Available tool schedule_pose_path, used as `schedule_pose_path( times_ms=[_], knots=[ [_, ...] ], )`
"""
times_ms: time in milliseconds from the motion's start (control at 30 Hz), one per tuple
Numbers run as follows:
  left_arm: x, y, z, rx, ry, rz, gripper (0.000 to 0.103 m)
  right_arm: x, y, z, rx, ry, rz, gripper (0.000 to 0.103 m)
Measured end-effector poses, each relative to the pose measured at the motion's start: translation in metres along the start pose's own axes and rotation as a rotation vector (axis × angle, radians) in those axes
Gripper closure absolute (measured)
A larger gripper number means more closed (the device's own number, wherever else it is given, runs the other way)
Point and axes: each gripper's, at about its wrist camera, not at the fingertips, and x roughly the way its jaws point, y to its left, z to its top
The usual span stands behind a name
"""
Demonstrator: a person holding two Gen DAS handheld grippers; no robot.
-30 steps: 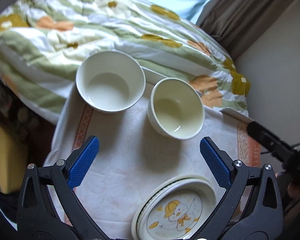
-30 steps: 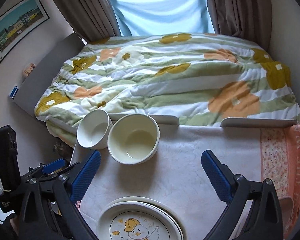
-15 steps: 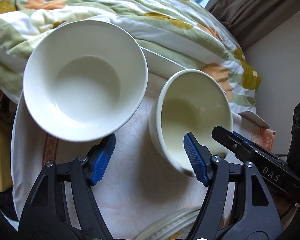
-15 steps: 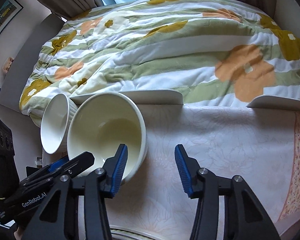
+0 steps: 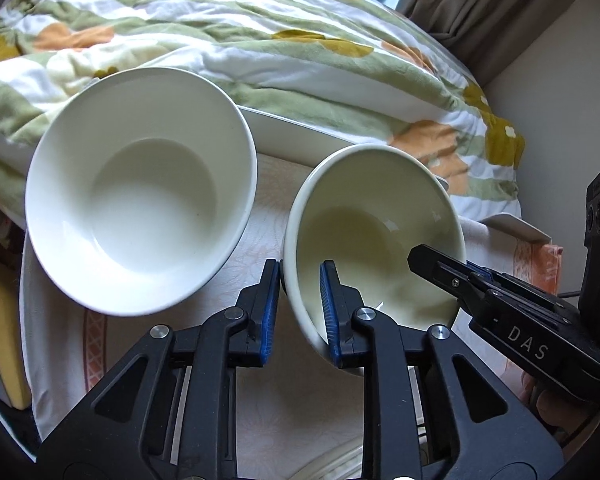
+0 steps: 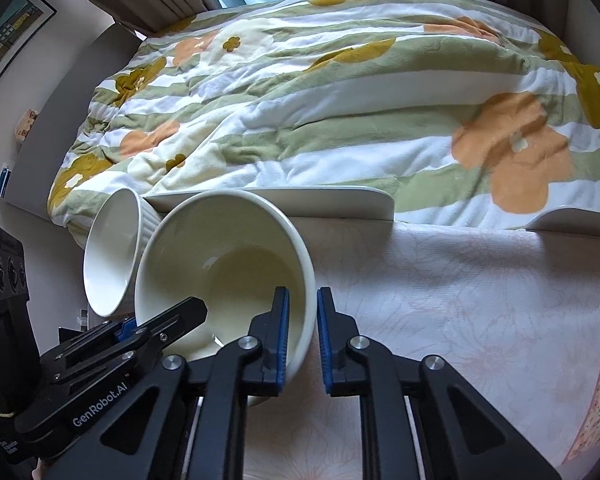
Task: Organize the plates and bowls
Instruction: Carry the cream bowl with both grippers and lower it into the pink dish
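On the cloth-covered counter (image 6: 460, 320), just in front of the bed's flowered quilt (image 6: 340, 100), we see the cream bowl (image 5: 380, 220) gripped from two sides at once. We take this bowl as our landmark. The left claw (image 5: 300, 304) has just been closing and now pinches the bowl's near-left rim, one blue pad outside the wall and one inside. The right claw (image 6: 302, 332) has likewise just been closing and clamps the opposite rim the same way, inner pad in the bowl, outer pad against its outside wall. In the left wrist view the right claw's black finger reaches into the bowl from the right; in the right wrist view the left claw's finger enters from the left. Just beside the cream bowl, on its left, sits the white bowl (image 5: 140, 208), ribbed on the outside, apart from both claws. Nearer the camera than the cream bowl, a sliver of a plate rim (image 5: 332, 464) shows at the left view's bottom edge.
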Motion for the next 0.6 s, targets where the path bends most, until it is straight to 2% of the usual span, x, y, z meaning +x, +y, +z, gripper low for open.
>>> schedule_pose_path(
  times_ms=[267, 433, 600],
  knots=[
    [-0.027, -0.015, -0.01, 0.06, -0.047, 0.006, 0.085, -0.021, 0.003, -0.015, 0.005, -0.048, 0.009, 0.09],
    [-0.063, -0.041, -0.021, 0.127, -0.087, -0.017, 0.085, -0.062, 0.003, -0.029, 0.03, -0.107, -0.003, 0.09],
    [-0.101, -0.083, -0.031, 0.205, -0.109, -0.064, 0.085, -0.118, -0.009, -0.049, 0.076, -0.174, -0.012, 0.09]
  ],
)
